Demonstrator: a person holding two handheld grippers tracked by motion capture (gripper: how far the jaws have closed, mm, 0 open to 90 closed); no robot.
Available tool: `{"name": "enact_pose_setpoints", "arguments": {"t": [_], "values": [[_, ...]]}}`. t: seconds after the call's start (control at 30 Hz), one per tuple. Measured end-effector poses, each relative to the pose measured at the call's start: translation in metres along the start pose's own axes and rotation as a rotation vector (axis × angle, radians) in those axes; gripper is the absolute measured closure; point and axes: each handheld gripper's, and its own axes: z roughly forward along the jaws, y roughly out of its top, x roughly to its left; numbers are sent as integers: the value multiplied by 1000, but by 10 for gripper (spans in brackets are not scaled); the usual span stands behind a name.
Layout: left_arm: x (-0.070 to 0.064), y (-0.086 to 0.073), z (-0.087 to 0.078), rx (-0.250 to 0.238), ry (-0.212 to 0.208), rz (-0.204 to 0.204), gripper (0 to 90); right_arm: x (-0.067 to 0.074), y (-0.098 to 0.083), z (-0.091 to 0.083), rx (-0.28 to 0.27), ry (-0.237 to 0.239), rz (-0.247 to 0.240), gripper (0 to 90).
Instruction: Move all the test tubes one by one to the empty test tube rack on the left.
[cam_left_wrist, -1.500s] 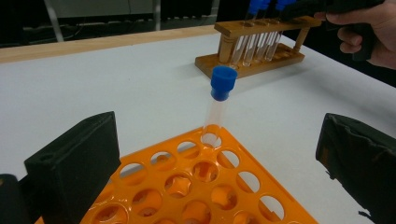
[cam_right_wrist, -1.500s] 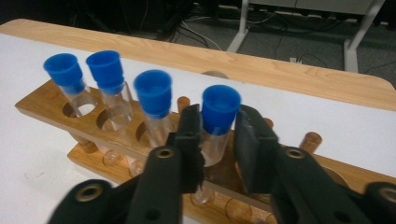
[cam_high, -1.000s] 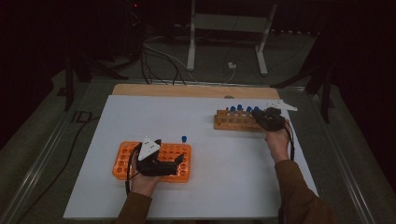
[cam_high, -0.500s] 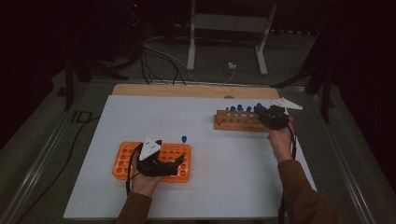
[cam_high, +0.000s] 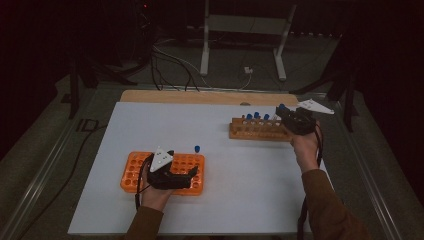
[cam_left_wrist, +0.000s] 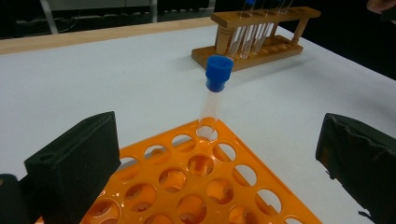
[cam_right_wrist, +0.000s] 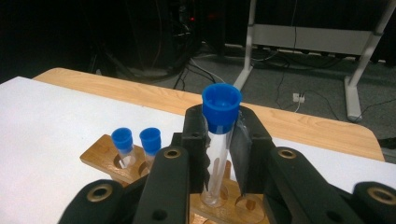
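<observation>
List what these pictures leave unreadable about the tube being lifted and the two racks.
- Held tube: the right tongs cover its sides; whether it has cleared the wooden rack is unclear.
- Wooden rack: tube count unsure, too small in the high view, cut off in the left gripper view.
- Orange rack: near rows cut off by the bottom edge.

An orange rack (cam_high: 133, 172), blue-capped clear tubes (cam_right_wrist: 219, 140), a brown wooden rack (cam_high: 257, 131), a white table sheet (cam_high: 150, 125)

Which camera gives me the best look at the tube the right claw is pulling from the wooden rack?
The right gripper view: the capped tube stands close up between the right claw pads, its bottom just above the wooden rack. The high view shows it small, mostly its blue cap. The left gripper view shows the rack far off, tube tops cropped.
</observation>
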Motion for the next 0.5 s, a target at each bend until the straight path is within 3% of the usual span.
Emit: {"name": "enact_pose_setpoints", "arguments": {"t": [0.2,0.5], "values": [[0,0,0,2,-2,1,4,0,1,-5,-3,11,6,773],[-1,0,0,1,-2,1,4,6,1,-14,-2,64,6,773]]}}
